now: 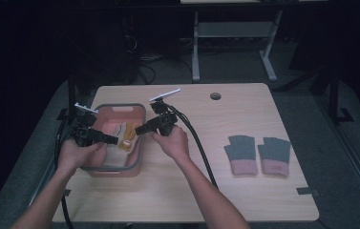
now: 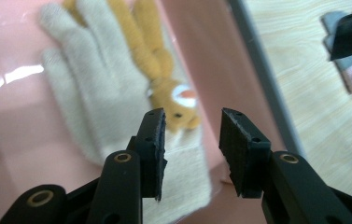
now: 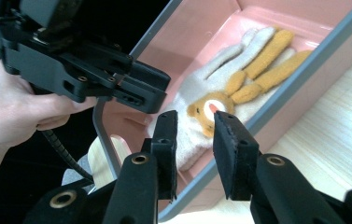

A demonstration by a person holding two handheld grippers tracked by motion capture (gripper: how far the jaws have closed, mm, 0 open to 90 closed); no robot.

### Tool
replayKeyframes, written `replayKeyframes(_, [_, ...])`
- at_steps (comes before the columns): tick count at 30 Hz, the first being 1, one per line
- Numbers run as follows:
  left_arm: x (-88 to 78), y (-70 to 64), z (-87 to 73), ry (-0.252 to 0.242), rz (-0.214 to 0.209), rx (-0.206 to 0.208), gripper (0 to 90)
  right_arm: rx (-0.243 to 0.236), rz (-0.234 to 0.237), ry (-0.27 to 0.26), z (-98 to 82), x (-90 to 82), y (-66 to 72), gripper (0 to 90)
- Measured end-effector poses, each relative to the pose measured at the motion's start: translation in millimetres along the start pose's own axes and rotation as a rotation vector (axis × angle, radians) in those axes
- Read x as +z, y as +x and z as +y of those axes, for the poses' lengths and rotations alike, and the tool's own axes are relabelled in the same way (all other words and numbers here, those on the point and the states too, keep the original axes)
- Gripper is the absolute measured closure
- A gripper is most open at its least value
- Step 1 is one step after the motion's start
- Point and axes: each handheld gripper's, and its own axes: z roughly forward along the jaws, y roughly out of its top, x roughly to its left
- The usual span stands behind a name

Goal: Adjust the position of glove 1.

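A pink bin with a grey rim (image 1: 120,108) stands at the table's left. In it lie a cream knit glove (image 2: 99,93) and, on top of it, an orange glove with a small animal face (image 2: 169,88); both also appear as the cream glove (image 3: 197,88) and orange glove (image 3: 267,51). My left gripper (image 1: 113,140) hovers over the bin from the left, jaws apart and empty (image 2: 192,116), just above the glove cuffs. My right gripper (image 1: 139,129) reaches in over the bin's right rim, jaws apart with nothing between them (image 3: 194,119). The left gripper (image 3: 85,70) sits close opposite it.
Two grey fingerless gloves with pink cuffs (image 1: 242,153) (image 1: 274,156) lie side by side on the wooden table (image 1: 244,114) at the right. A round cable hole (image 1: 215,96) is near the far edge. Black cables trail from both grippers across the table.
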Motion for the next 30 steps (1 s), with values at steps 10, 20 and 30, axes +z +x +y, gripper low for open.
replayKeyframes(10, [-3.1,-22.3,4.9,-0.037,-0.060,0.037,57.3,0.008,-0.019,-0.024,-6.0,-22.7,-10.6,66.6])
replayKeyframes(20, [-1.9,-40.3,9.0,-0.080,-0.087,0.072,52.0,-0.005,-0.055,-0.045,-14.0,-53.8,-17.7,61.9])
replayKeyframes(30, [4.1,-61.6,13.1,-0.112,-0.119,0.108,46.1,-0.006,-0.083,-0.082,-23.1,-82.9,-29.0,59.4])
